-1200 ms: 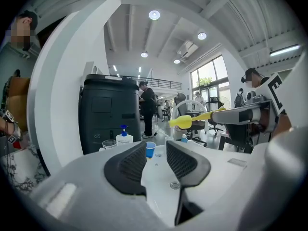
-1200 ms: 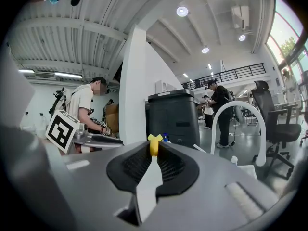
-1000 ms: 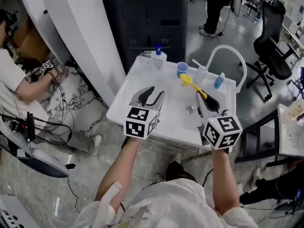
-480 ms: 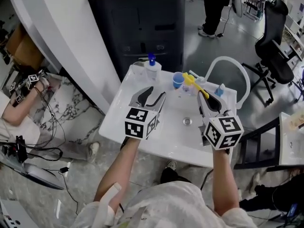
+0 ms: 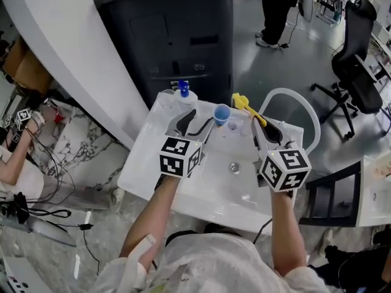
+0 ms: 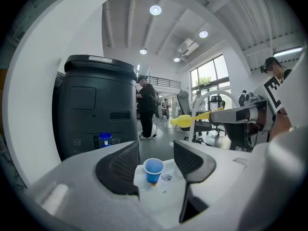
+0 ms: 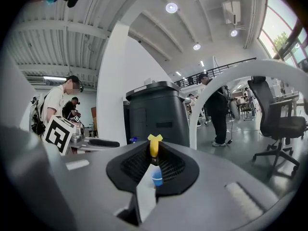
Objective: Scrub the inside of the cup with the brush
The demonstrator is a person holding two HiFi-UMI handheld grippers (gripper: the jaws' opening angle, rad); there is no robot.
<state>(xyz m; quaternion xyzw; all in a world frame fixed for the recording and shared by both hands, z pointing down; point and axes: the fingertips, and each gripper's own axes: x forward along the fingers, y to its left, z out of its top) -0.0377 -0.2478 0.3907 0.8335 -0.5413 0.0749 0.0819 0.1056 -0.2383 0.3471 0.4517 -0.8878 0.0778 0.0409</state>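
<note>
Reaching out over a white sink (image 5: 201, 188), the left tool (image 5: 194, 119) has its jaws moderately wide, having just been opening. The left gripper view shows the small blue cup (image 6: 153, 169) framed in the gap of that tool (image 6: 156, 155), beyond the tips and touched by neither pad. From the head view the blue cup (image 5: 222, 113) stands upright on the far part of the sink, just ahead and to the right of the left tool's tips, with a small crumpled scrap just beside it. The right tool (image 5: 264, 124) is clamped on the handle of a yellow brush (image 5: 242, 104), which reaches forward and to the left, its head above the sink's back edge, near the cup but clear of it. In the right gripper view the jaws of this tool (image 7: 153, 165) are drawn narrow around the brush (image 7: 154, 146), whose yellow end sticks up between them. A soap bottle (image 5: 182, 93) with a blue pump stands at the far left corner of the sink, a white arched faucet (image 5: 287, 91) rises at the far right, and the drain (image 5: 234, 168) lies between the two tools. Behind the sink stands a tall dark cabinet (image 5: 177, 35).
</note>
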